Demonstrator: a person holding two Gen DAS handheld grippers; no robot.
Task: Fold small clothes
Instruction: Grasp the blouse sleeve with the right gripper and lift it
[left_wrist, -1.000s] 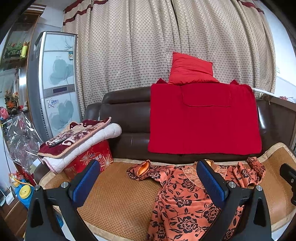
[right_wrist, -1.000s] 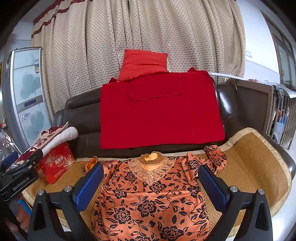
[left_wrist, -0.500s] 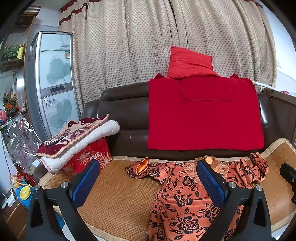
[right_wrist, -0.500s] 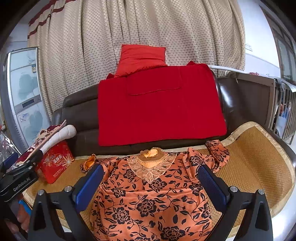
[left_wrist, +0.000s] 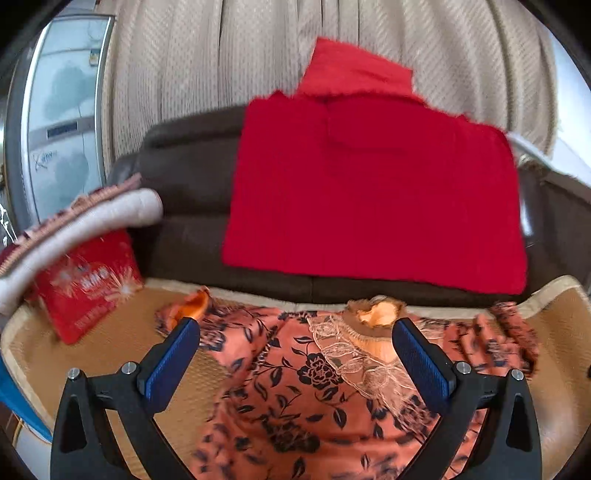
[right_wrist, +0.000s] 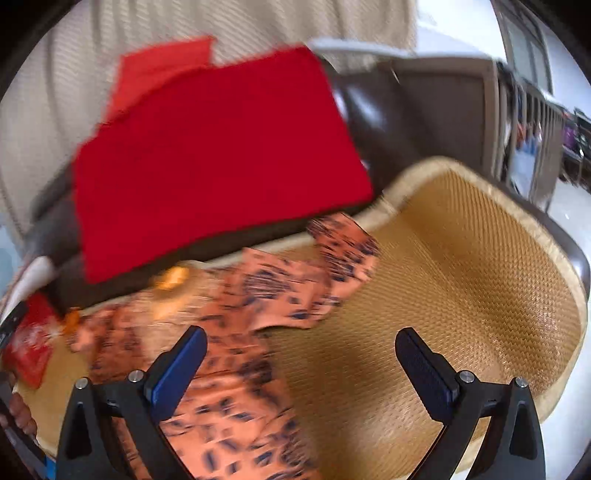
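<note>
**Both tongs closer in, right view swung to the mat**

Since the earlier frame, I see both cameras nearer the sofa; my right view has turned toward 3 o'clock and is blurred. Left gripper (left_wrist: 295, 350): jaws wide, holding nothing, above the orange flowered blouse (left_wrist: 306, 398). Right gripper (right_wrist: 301, 363): jaws wide, holding nothing, blouse at 9 o'clock, bare woven mat (right_wrist: 461, 280) ahead. Blouse lies spread on the mat, collar (left_wrist: 375, 314) at 12 o'clock, below the red blanket (left_wrist: 373, 199).

Dark brown sofa (left_wrist: 184, 206) under beige dotted curtains (left_wrist: 207, 66); woven mat (right_wrist: 461, 266); fridge (left_wrist: 62, 122) at left
</note>
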